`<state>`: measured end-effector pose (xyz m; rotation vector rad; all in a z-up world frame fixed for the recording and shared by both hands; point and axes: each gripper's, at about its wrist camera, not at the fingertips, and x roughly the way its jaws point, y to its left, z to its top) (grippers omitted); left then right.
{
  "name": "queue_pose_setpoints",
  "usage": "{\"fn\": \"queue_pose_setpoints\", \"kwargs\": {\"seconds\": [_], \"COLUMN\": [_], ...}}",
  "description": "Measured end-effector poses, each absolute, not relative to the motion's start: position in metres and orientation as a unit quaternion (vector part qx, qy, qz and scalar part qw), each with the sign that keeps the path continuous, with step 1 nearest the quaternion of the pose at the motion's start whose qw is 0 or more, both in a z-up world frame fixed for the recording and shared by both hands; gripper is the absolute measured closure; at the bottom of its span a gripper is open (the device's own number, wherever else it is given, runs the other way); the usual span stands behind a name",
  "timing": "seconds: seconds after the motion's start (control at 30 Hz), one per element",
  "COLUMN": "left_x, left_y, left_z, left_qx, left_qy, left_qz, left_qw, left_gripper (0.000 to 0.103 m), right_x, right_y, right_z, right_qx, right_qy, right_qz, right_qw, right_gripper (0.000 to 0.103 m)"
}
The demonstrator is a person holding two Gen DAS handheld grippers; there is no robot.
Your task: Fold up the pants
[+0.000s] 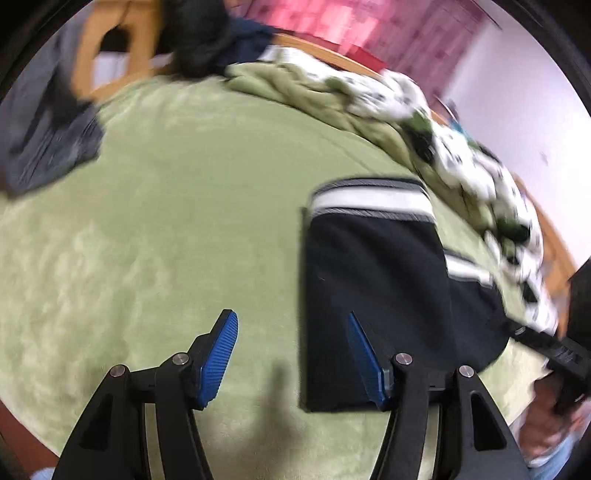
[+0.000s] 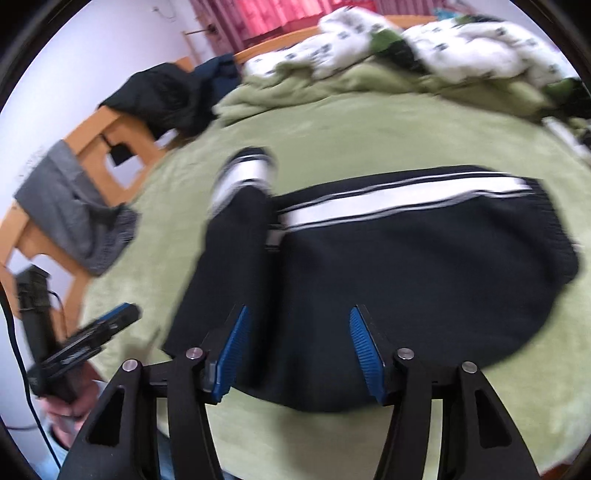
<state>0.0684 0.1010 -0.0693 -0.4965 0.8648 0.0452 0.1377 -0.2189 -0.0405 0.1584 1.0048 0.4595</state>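
Black pants with a white and grey side stripe (image 2: 406,258) lie on the green blanket (image 2: 369,133), with one leg end folded over to the left (image 2: 236,206). In the left wrist view the folded leg (image 1: 369,277) lies right of centre. My left gripper (image 1: 291,328) is open and empty above the blanket, its right finger over the pants' near edge. My right gripper (image 2: 297,325) is open and empty, above the pants' near edge. The left gripper also shows at the left of the right wrist view (image 2: 92,339), and the right gripper at the right edge of the left wrist view (image 1: 554,350).
A rumpled white, patterned duvet and green blanket (image 1: 424,122) are heaped along the far side of the bed. Dark clothes (image 2: 166,99) and a grey garment (image 2: 74,206) hang on the wooden bed frame (image 2: 103,136). Pink curtains (image 1: 351,26) hang behind.
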Motion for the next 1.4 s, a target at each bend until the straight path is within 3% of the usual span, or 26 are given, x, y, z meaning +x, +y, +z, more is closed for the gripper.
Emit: {"fn": "queue_pose_setpoints", "kwargs": {"seconds": [0.23, 0.27, 0.3, 0.37, 0.53, 0.73, 0.87, 1.07, 1.2, 1.27, 1.4], "left_x": [0.075, 0.074, 0.075, 0.078, 0.086, 0.089, 0.103, 0.122, 0.13, 0.132, 0.12], "left_y": [0.117, 0.116, 0.114, 0.109, 0.095, 0.083, 0.07, 0.022, -0.01, -0.029, -0.07], "left_z": [-0.095, -0.098, -0.1, -0.101, -0.073, -0.021, -0.018, -0.051, -0.07, -0.077, -0.079], "left_qx": [-0.285, -0.284, -0.28, -0.263, -0.184, -0.069, -0.058, -0.066, -0.098, -0.101, -0.048], "left_qy": [0.438, 0.443, 0.448, 0.453, 0.47, 0.431, 0.428, 0.442, 0.462, 0.477, 0.476], "left_qz": [0.032, 0.03, 0.03, 0.036, 0.048, 0.054, 0.032, -0.055, -0.148, -0.207, -0.291], "left_qw": [0.852, 0.85, 0.849, 0.851, 0.862, 0.898, 0.901, 0.893, 0.869, 0.849, 0.828], "left_gripper": [0.044, 0.044, 0.044, 0.044, 0.044, 0.044, 0.044, 0.044, 0.044, 0.044, 0.043], "right_x": [0.181, 0.184, 0.184, 0.177, 0.168, 0.179, 0.194, 0.216, 0.229, 0.227, 0.222], "right_y": [-0.159, -0.153, -0.151, -0.148, -0.153, -0.205, -0.264, -0.364, -0.423, -0.443, -0.436], "right_z": [-0.084, -0.093, -0.097, -0.093, -0.039, 0.015, 0.027, -0.007, -0.07, -0.095, -0.094], "right_qx": [0.072, 0.075, 0.081, 0.086, 0.032, -0.006, -0.019, -0.016, 0.013, 0.034, 0.001], "right_qy": [0.506, 0.512, 0.513, 0.495, 0.421, 0.373, 0.359, 0.391, 0.452, 0.466, 0.448], "right_qz": [0.226, 0.227, 0.233, 0.267, 0.273, 0.248, 0.195, 0.102, 0.042, 0.035, 0.021], "right_qw": [0.829, 0.825, 0.822, 0.822, 0.865, 0.894, 0.913, 0.915, 0.891, 0.884, 0.894], "right_gripper": [0.048, 0.056, 0.081, 0.092, 0.094, 0.094, 0.094, 0.094, 0.093, 0.09, 0.082]}}
